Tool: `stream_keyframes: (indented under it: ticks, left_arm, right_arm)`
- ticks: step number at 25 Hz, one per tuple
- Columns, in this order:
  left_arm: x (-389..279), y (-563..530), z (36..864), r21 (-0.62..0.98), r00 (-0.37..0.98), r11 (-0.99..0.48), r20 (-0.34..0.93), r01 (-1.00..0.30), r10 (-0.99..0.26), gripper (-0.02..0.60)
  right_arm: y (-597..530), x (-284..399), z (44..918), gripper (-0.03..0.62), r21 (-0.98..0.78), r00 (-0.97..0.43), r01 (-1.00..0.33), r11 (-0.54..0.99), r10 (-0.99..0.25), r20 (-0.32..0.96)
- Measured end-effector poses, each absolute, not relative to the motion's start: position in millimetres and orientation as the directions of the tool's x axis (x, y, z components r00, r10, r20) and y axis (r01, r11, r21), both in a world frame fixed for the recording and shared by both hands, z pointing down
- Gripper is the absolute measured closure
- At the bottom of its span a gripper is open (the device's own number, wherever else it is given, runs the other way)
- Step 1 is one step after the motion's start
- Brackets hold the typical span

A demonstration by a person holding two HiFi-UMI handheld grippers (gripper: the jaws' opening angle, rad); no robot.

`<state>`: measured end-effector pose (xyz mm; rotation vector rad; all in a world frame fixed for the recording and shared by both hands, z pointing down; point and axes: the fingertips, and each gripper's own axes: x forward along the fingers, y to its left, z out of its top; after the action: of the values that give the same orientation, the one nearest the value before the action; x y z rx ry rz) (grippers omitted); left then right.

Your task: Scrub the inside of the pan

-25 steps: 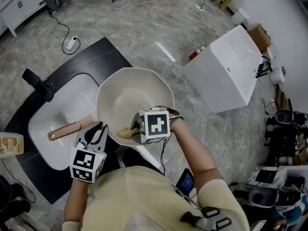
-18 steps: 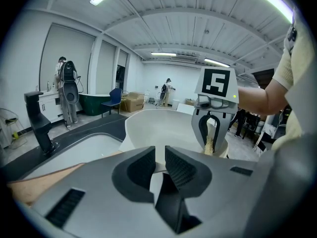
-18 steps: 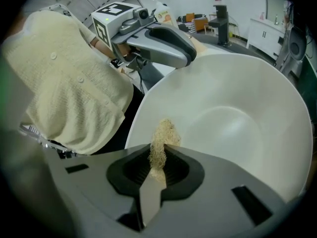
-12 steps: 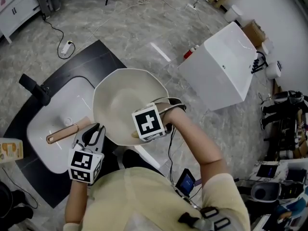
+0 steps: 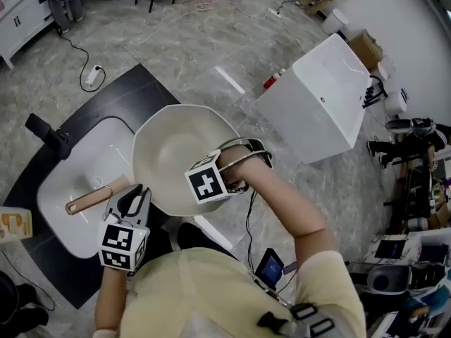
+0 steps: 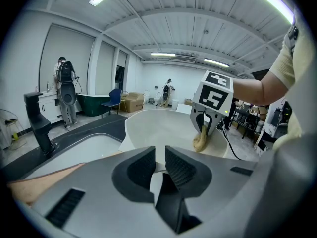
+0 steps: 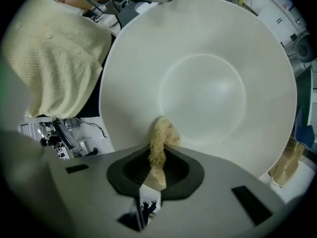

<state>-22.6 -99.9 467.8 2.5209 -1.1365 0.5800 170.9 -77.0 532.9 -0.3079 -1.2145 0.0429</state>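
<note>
A cream pan (image 5: 173, 146) is held over the sink, its wooden handle (image 5: 88, 200) pointing left. My left gripper (image 5: 131, 204) is shut on the pan's handle where it meets the bowl; in the left gripper view a pale strip of it shows between the pads (image 6: 140, 166). My right gripper (image 5: 201, 192) reaches into the pan over its near wall, shut on a tan fibrous scrubber (image 7: 161, 135). The scrubber's tip presses on the pan's inner wall (image 7: 208, 83). The left gripper view shows the right gripper (image 6: 206, 127) with the scrubber (image 6: 200, 141) hanging from it.
A white sink basin (image 5: 74, 171) is set in a black counter (image 5: 137, 83), with a black faucet (image 5: 44, 134) at its far left. A yellow bottle (image 5: 13, 225) stands at the left edge. A white box (image 5: 317, 104) sits on the floor to the right.
The right gripper has slid the scrubber a little to the left along the pan's near wall, and its cube now hides the scrubber in the head view. The left gripper keeps its hold.
</note>
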Motion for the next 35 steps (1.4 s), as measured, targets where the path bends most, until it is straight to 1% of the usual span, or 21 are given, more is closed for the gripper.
stream_keyframes:
  ticks: [4, 7, 10, 16, 23, 32, 35]
  left_arm:
    - [-22.1, -100.3, 467.7, 0.117, 0.604, -0.636, 0.481, -0.763, -0.636, 0.535]
    - [-22.1, -100.3, 467.3, 0.118, 0.604, -0.636, 0.480, -0.763, -0.635, 0.535]
    - [-21.7, -99.4, 467.8, 0.119, 0.605, -0.636, 0.481, -0.762, -0.635, 0.535]
    - [-22.3, -99.9, 468.7, 0.119, 0.604, -0.636, 0.483, -0.762, -0.634, 0.535]
    - [-23.5, -100.8, 469.9, 0.121, 0.603, -0.634, 0.484, -0.764, -0.634, 0.535]
    - [-23.3, -101.1, 469.6, 0.122, 0.601, -0.631, 0.480, -0.767, -0.638, 0.535]
    - [-23.0, -101.2, 469.5, 0.123, 0.601, -0.629, 0.479, -0.768, -0.640, 0.535]
  right_arm:
    - [-103.4, 180.5, 534.0, 0.539, -0.119, 0.413, 0.166, 0.979, 0.040, 0.910]
    - [-126.1, 183.2, 534.2, 0.539, 0.003, 0.424, 0.197, 0.980, -0.088, 0.901]
    - [-148.4, 182.1, 535.0, 0.537, 0.127, 0.400, 0.211, 0.969, -0.205, 0.893]
    - [-188.8, 168.5, 534.8, 0.539, 0.358, 0.305, 0.256, 0.898, -0.426, 0.852]
    - [-217.2, 156.3, 531.3, 0.537, 0.498, 0.233, 0.274, 0.823, -0.559, 0.796]
    - [-239.5, 135.6, 518.3, 0.537, 0.625, 0.137, 0.293, 0.723, -0.679, 0.721]
    - [-244.3, 125.0, 511.7, 0.537, 0.666, 0.084, 0.278, 0.692, -0.709, 0.701]
